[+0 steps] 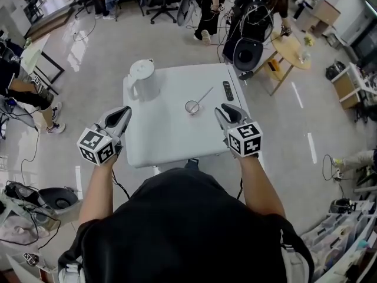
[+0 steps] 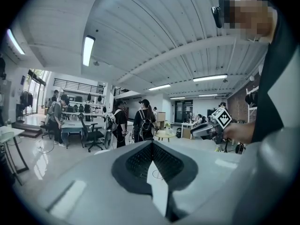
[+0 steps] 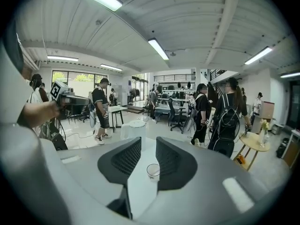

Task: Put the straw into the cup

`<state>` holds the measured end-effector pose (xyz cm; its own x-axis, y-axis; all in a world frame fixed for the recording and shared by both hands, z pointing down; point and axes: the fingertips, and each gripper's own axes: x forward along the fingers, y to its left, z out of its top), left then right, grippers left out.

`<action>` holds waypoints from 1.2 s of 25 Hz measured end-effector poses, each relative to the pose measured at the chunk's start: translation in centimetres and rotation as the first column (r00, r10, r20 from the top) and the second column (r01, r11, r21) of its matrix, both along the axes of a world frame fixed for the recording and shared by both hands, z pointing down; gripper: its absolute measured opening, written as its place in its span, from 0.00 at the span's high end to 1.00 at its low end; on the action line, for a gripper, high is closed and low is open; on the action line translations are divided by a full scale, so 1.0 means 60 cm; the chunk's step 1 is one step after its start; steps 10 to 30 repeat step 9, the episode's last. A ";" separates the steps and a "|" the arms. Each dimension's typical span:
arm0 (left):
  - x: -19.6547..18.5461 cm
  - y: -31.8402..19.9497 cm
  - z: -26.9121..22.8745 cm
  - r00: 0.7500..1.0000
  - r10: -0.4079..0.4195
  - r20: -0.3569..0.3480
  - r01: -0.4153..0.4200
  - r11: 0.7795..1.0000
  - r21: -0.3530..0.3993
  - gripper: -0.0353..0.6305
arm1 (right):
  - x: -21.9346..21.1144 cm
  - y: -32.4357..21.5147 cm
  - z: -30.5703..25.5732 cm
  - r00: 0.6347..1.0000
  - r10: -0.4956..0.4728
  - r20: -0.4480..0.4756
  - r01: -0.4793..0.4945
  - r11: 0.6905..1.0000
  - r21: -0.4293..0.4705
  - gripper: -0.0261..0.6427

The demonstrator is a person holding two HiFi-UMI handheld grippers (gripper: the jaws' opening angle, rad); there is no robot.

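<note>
A small clear cup (image 1: pixel 192 107) stands near the middle of the white table (image 1: pixel 165 140). A thin straw (image 1: pixel 205 95) slants up and right from its rim; I cannot tell whether its end is inside. My left gripper (image 1: pixel 124 113) hovers over the table's front left, its jaws shut on nothing. My right gripper (image 1: pixel 223 110) is just right of the cup, jaws slightly open and empty. In the right gripper view the cup (image 3: pixel 153 171) shows through the gap of the right gripper (image 3: pixel 148 142). The left gripper (image 2: pixel 151 144) shows its tips touching.
A white kettle (image 1: pixel 142 76) stands at the table's back left. A dark remote (image 1: pixel 227 90) lies at the back right. Several people, office chairs and a round wooden table (image 1: pixel 293 50) are beyond the table. Cables lie on the floor.
</note>
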<state>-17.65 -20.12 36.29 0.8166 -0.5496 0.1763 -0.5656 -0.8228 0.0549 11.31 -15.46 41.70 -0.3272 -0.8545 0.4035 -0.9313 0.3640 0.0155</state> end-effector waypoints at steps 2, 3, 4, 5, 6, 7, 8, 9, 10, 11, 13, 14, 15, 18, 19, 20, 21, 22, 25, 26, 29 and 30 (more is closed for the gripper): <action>-0.005 0.006 0.000 1.000 0.003 0.002 -0.003 1.000 0.002 0.95 | -0.004 0.007 -0.007 1.000 0.006 -0.003 -0.006 1.000 0.010 0.80; -0.006 0.009 -0.001 1.000 0.006 0.004 -0.006 1.000 0.003 0.95 | -0.004 0.012 -0.012 1.000 0.012 -0.001 -0.012 1.000 0.015 0.80; -0.006 0.013 -0.002 1.000 0.009 0.008 -0.009 1.000 0.003 0.95 | -0.002 0.016 -0.017 1.000 0.018 0.003 -0.018 1.000 0.020 0.80; -0.006 0.016 -0.003 1.000 0.012 0.012 -0.012 1.000 0.002 0.95 | 0.000 0.022 -0.022 1.000 0.024 0.007 -0.024 0.999 0.024 0.80; -0.006 0.020 -0.004 1.000 0.015 0.016 -0.015 1.000 0.002 0.95 | 0.001 0.027 -0.026 1.000 0.028 0.010 -0.028 0.999 0.027 0.80; -0.006 0.024 -0.005 1.000 0.017 0.019 -0.017 1.000 0.003 0.95 | 0.002 0.032 -0.029 0.999 0.031 0.011 -0.032 0.999 0.030 0.80; -0.006 0.027 -0.006 1.000 0.018 0.021 -0.018 1.000 0.004 0.95 | 0.003 0.037 -0.032 0.999 0.033 0.012 -0.034 0.999 0.033 0.80; -0.006 0.031 -0.008 1.000 0.020 0.023 -0.020 1.000 0.006 0.95 | 0.004 0.042 -0.035 0.999 0.035 0.013 -0.036 0.999 0.036 0.80; -0.006 0.031 -0.008 1.000 0.020 0.023 -0.020 1.000 0.006 0.95 | 0.004 0.042 -0.035 0.999 0.035 0.013 -0.036 0.999 0.036 0.80; -0.006 0.031 -0.008 1.000 0.020 0.023 -0.020 1.000 0.006 0.95 | 0.004 0.042 -0.035 0.999 0.035 0.013 -0.036 0.999 0.036 0.80; -0.006 0.031 -0.008 1.000 0.020 0.023 -0.020 1.000 0.006 0.95 | 0.004 0.042 -0.035 0.999 0.035 0.013 -0.036 0.999 0.036 0.80; -0.006 0.031 -0.008 1.000 0.020 0.023 -0.020 1.000 0.006 0.95 | 0.004 0.042 -0.035 0.999 0.035 0.013 -0.036 0.999 0.036 0.80; -0.006 0.031 -0.008 1.000 0.020 0.023 -0.020 1.000 0.006 0.95 | 0.004 0.042 -0.035 0.999 0.035 0.013 -0.036 0.999 0.036 0.80; -0.006 0.031 -0.008 1.000 0.020 0.023 -0.020 1.000 0.006 0.95 | 0.004 0.042 -0.035 0.999 0.035 0.013 -0.036 0.999 0.036 0.80; -0.006 0.031 -0.008 1.000 0.020 0.023 -0.020 1.000 0.006 0.95 | 0.004 0.042 -0.035 0.999 0.035 0.013 -0.036 0.999 0.036 0.80; -0.006 0.031 -0.008 1.000 0.020 0.023 -0.020 1.000 0.006 0.95 | 0.004 0.042 -0.035 0.999 0.035 0.013 -0.036 0.999 0.036 0.80; -0.006 0.031 -0.008 1.000 0.020 0.023 -0.020 1.000 0.006 0.95 | 0.004 0.042 -0.035 0.999 0.035 0.013 -0.036 0.999 0.036 0.80; -0.006 0.031 -0.008 1.000 0.020 0.023 -0.020 1.000 0.006 0.95 | 0.004 0.042 -0.035 0.999 0.035 0.013 -0.036 0.999 0.036 0.80; -0.006 0.031 -0.008 1.000 0.020 0.023 -0.020 1.000 0.006 0.95 | 0.004 0.042 -0.035 0.999 0.035 0.013 -0.036 0.999 0.036 0.80; -0.006 0.031 -0.008 1.000 0.020 0.023 -0.020 1.000 0.006 0.95 | 0.004 0.042 -0.035 0.999 0.035 0.013 -0.036 0.999 0.036 0.80; -0.006 0.031 -0.008 1.000 0.020 0.023 -0.020 1.000 0.006 0.95 | 0.004 0.042 -0.035 0.999 0.035 0.013 -0.036 0.999 0.036 0.80; -0.006 0.031 -0.008 1.000 0.020 0.023 -0.020 1.000 0.006 0.95 | 0.004 0.042 -0.035 0.999 0.035 0.013 -0.036 0.999 0.036 0.80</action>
